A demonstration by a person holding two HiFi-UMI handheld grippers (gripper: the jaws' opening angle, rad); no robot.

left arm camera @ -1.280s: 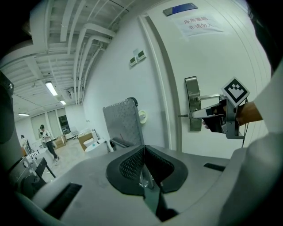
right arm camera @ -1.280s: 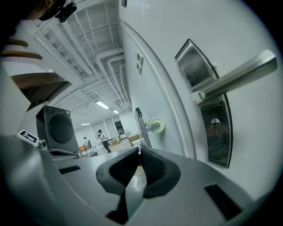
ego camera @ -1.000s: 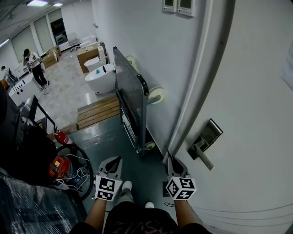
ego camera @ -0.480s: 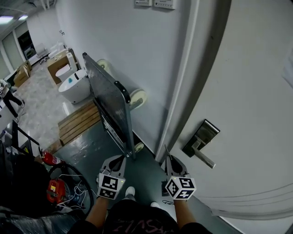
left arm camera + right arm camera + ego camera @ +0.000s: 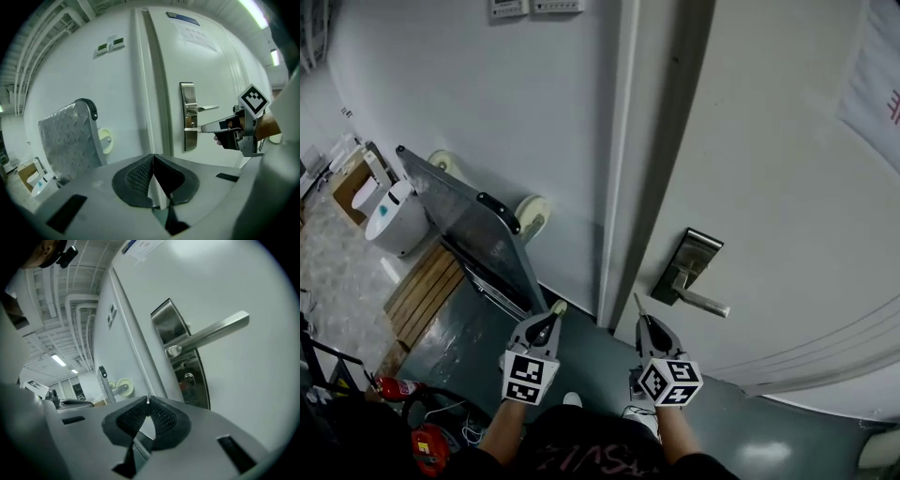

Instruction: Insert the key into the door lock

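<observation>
Your right gripper [image 5: 645, 323] is clamped shut on the key [image 5: 637, 303]. In the right gripper view the two ribbed pads [image 5: 163, 416] meet on the thin blade, and only a sliver pokes past the tips. The key is not in the lock: the keyhole [image 5: 188, 377] sits bare and apart from it, low on the steel lock plate [image 5: 168, 326], under the lever handle [image 5: 215, 331].

From your head view the blade points up at the door [image 5: 787, 169], below and left of the plate and handle. In the left gripper view your right gripper comes in from the right, level with the plate's lower half. The key tip lies over the plate there, but contact cannot be told.

Your left gripper [image 5: 546, 323] is closed on nothing, its pads pressed together. It sits low beside the right one, aimed at the door frame [image 5: 617, 169]. A platform cart [image 5: 473, 234] leans against the wall [image 5: 469, 84] to the left.
</observation>
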